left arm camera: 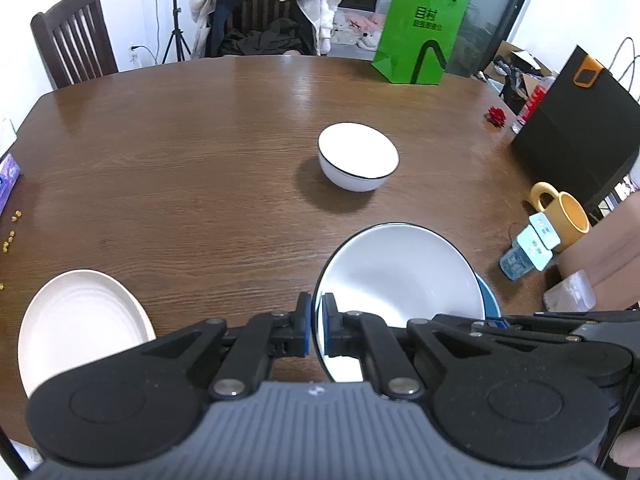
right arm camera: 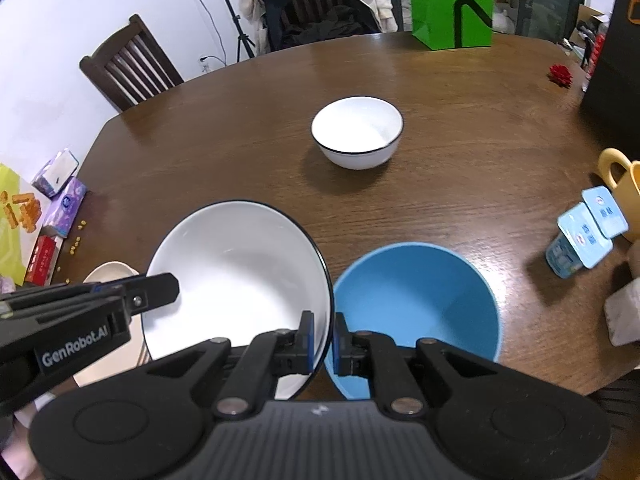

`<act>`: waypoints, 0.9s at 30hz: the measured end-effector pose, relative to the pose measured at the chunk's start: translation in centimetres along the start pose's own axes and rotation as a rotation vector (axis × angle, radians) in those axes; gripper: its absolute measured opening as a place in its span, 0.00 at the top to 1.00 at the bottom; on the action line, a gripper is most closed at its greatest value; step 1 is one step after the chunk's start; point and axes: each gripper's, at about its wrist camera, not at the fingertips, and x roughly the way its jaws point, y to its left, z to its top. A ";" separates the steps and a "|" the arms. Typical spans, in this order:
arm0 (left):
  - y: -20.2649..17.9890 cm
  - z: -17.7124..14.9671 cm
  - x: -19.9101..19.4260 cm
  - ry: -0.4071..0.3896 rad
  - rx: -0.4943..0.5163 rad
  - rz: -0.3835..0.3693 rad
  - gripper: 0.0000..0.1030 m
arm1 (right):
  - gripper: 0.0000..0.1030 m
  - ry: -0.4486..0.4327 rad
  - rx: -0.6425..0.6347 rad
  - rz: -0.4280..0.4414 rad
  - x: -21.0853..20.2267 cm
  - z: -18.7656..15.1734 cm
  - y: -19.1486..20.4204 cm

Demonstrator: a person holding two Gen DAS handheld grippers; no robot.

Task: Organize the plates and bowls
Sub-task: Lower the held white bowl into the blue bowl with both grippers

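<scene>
The large white bowl (right arm camera: 240, 276) is clamped at opposite rim edges by the left hand-held gripper (left arm camera: 316, 326) and right hand-held gripper (right arm camera: 323, 340); it should be kept level while carried over the surface (left arm camera: 200, 160).

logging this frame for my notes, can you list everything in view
large white bowl: 1, white with dark rim, near edge, gripped on both sides
blue bowl: 1, blue, right of it
small white bowl: 1, white, dark rim, table centre
plate: 1, pale pink, near left
mug: 1, yellow, right edge
yogurt cups: 2, light blue, by mug
green bag: 1, far side
table: 1, brown wood
left gripper: black, shut on bowl rim
right gripper: black, shut on bowl rim
</scene>
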 end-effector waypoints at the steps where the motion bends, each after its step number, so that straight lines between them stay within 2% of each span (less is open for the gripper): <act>1: -0.3 -0.1 0.0 0.000 0.004 -0.003 0.94 | 0.92 -0.002 0.005 -0.002 -0.2 -0.1 -0.3; 14: -4.3 -0.3 0.5 0.008 0.059 -0.038 0.94 | 0.92 -0.023 0.062 -0.026 -1.9 -1.8 -4.2; 27: -6.9 -0.6 2.2 0.035 0.097 -0.068 0.94 | 0.92 -0.017 0.116 -0.054 -1.7 -2.9 -7.5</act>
